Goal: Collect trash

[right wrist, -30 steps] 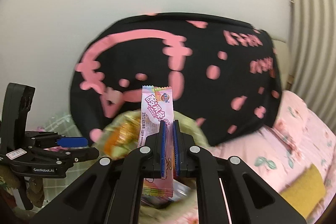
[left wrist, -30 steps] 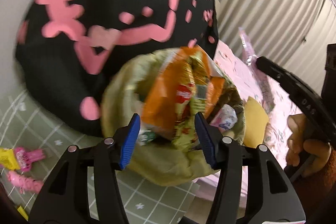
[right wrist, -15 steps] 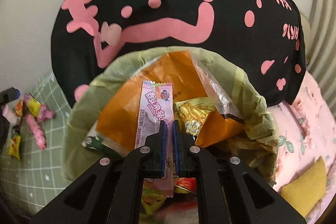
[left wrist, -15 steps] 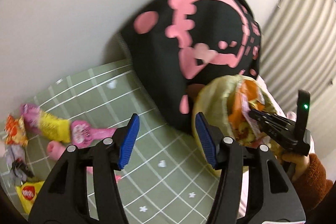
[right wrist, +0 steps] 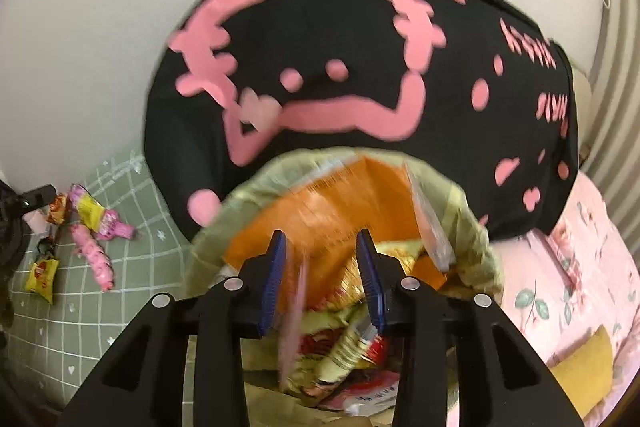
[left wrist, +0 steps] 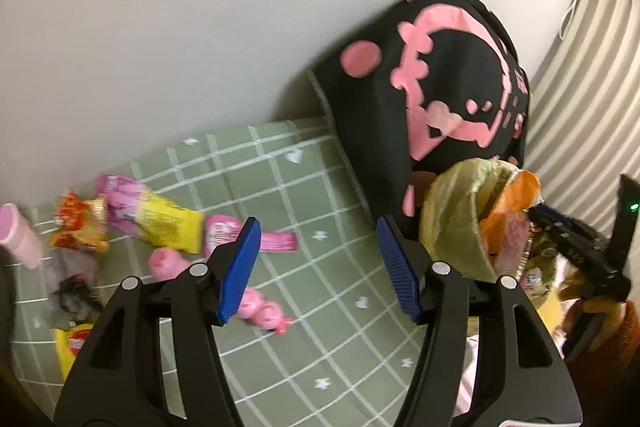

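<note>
Soft, even indoor light fills both fisheye views; no source is visible. The white wall (left wrist: pixel 168 27) is bright without glare, and a faint shadow lies where the black cushion (left wrist: pixel 452 83) meets it. Dark vignette rings the corners, and straight lines bow toward the edges. Motion blur smears the snack wrappers (left wrist: pixel 152 223) and the pink wrapper (right wrist: pixel 294 323) inside the bin.

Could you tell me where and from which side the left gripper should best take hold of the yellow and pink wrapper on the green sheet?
Probably the yellow and pink wrapper's middle, from above: it lies flat, long, jaws across its narrow width.
</note>
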The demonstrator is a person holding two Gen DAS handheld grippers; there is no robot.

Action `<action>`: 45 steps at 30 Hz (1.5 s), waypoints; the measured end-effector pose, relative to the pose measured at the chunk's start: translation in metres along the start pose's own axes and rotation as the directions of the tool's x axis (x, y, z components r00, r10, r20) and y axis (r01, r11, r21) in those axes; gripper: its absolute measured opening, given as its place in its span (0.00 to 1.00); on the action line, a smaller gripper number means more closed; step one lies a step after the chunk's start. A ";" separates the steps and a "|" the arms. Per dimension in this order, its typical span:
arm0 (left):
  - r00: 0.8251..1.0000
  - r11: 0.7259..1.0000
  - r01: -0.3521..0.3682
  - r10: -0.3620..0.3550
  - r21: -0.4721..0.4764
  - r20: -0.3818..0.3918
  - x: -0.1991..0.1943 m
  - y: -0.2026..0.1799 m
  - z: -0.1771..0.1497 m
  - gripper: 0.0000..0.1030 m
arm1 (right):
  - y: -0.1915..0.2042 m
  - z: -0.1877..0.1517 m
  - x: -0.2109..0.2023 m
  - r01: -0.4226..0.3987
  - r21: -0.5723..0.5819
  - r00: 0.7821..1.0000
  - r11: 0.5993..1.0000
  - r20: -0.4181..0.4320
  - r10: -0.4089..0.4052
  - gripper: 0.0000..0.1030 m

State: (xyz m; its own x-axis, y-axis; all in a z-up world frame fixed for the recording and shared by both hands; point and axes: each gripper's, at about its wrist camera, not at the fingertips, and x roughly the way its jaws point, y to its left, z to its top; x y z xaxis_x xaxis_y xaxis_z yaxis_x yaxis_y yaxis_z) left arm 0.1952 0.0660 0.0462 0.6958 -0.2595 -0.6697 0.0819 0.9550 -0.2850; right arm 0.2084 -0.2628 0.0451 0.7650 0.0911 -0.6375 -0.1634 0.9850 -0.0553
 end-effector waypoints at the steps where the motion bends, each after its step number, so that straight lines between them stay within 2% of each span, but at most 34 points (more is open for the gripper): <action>1: 1.000 1.000 -0.016 0.016 -0.003 0.010 -0.004 0.005 -0.002 0.56 | 0.005 0.003 -0.003 -0.004 -0.009 1.000 1.000 0.016 0.004 0.34; 5: 0.995 0.994 -0.097 0.098 -0.043 0.022 -0.017 0.037 -0.013 0.56 | 0.032 0.017 -0.008 -0.054 -0.039 0.996 0.998 0.062 0.057 0.34; 9: 0.983 0.976 -0.182 0.185 -0.117 0.011 -0.032 0.079 -0.028 0.56 | 0.073 0.023 0.002 -0.125 -0.094 0.989 0.988 0.068 0.131 0.34; 14: 0.956 0.926 -0.288 0.295 -0.245 -0.008 -0.058 0.139 -0.056 0.56 | 0.123 0.016 0.027 -0.216 -0.149 0.975 0.965 0.013 0.221 0.34; 19: 0.931 0.874 -0.351 0.363 -0.337 -0.029 -0.085 0.180 -0.081 0.56 | 0.170 0.002 0.053 -0.304 -0.191 0.953 0.933 -0.053 0.299 0.34; 21: 0.929 0.859 -0.356 0.368 -0.367 -0.040 -0.094 0.192 -0.091 0.56 | 0.184 -0.004 0.061 -0.334 -0.200 0.943 0.921 -0.079 0.324 0.34; 26: 0.933 0.844 -0.349 0.351 -0.406 -0.073 -0.101 0.210 -0.114 0.56 | 0.217 -0.016 0.073 -0.394 -0.230 0.919 0.890 -0.117 0.377 0.34; 35: 0.946 0.863 -0.324 0.298 -0.388 -0.126 -0.080 0.201 -0.126 0.56 | 0.246 -0.027 0.086 -0.416 -0.270 0.909 0.868 -0.163 0.385 0.34; 45: 0.920 0.845 -0.388 0.333 -0.369 -0.205 -0.039 0.200 -0.133 0.56 | 0.245 -0.030 0.096 -0.396 -0.258 0.916 0.881 -0.179 0.359 0.34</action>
State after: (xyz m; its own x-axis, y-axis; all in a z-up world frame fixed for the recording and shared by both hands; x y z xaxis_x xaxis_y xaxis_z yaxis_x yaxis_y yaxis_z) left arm 0.0890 0.2478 -0.0759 0.5211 0.0498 -0.8520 -0.4641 0.8543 -0.2339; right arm 0.2229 -0.0174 -0.0528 0.5308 0.4105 -0.7415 -0.6073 0.7944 0.0051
